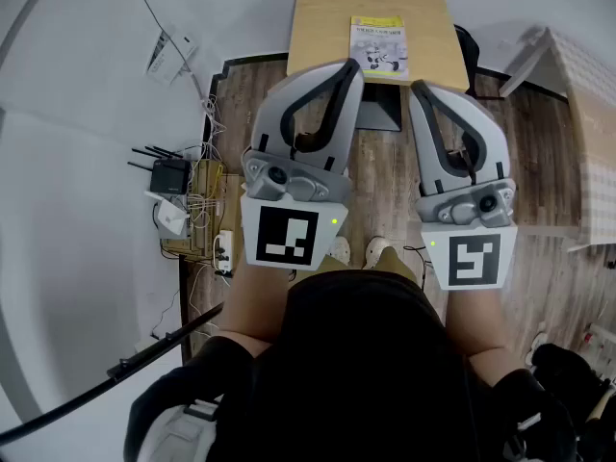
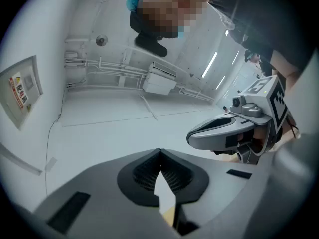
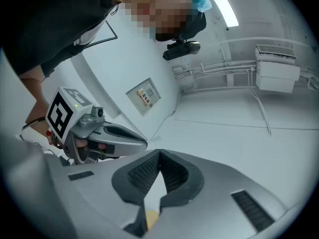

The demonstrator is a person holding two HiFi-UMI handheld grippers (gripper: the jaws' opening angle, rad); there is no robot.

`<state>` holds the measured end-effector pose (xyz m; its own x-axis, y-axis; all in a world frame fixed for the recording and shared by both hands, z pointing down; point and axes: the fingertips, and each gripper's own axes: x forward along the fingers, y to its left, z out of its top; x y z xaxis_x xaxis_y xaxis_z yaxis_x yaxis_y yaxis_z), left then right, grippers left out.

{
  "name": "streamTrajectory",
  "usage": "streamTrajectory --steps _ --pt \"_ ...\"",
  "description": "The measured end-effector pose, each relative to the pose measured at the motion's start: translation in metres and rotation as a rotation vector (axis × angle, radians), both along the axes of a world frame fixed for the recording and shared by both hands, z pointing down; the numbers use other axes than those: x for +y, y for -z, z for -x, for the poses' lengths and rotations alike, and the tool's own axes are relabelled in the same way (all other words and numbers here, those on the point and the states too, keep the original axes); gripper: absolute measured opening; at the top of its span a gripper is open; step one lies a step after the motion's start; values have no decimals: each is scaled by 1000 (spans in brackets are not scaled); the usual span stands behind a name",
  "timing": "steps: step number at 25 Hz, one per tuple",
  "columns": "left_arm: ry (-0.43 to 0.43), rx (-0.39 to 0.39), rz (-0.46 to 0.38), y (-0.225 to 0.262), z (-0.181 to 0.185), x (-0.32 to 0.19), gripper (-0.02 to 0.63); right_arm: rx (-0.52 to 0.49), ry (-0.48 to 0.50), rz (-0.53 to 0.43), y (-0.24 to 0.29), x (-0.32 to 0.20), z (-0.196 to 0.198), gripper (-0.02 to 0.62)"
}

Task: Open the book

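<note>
Yellow-covered and shut, the book (image 1: 379, 45) lies flat on the wooden table (image 1: 322, 17), its long axis running away from the person; it sits ahead of and between the two raised grippers, well apart from both; left gripper (image 1: 345, 69) and right gripper (image 1: 422, 90) have jaws pressed together, holding nothing; neither looks clearly nearer.

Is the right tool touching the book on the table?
Apart. In the head view, the right tool ends short of the book; bare table shows between them.
</note>
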<state>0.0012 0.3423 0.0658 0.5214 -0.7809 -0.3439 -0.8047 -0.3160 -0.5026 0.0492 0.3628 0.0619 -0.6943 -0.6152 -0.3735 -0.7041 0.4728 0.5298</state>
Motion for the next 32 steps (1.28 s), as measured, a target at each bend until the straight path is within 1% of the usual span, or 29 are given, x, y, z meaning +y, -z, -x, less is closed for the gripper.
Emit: streamTrajectory --steps 4,9,15,19,22,26,28,32 --pt "-6 10 5 0 -2 -1 9 3 2 -5 1 0 -1 29" --pt "-2 16 7 0 -3 3 9 7 -7 12 -1 2 -5 29" --pt "-1 17 11 0 -11 7 9 -5 4 19 -2 7 -13 29" --pt "19 -8 7 -1 -17 10 9 -17 28 20 -1 14 -18 30" --pt "27 -1 9 0 -25 12 9 -4 38 10 -2 17 -27 31" --pt "34 0 11 -2 -35 15 9 -48 80 17 -4 22 -38 31" --pt "44 1 18 -5 -38 18 9 -46 95 10 -6 27 -42 31" --pt "70 12 5 -6 -44 26 9 -46 117 -10 -8 33 -53 31"
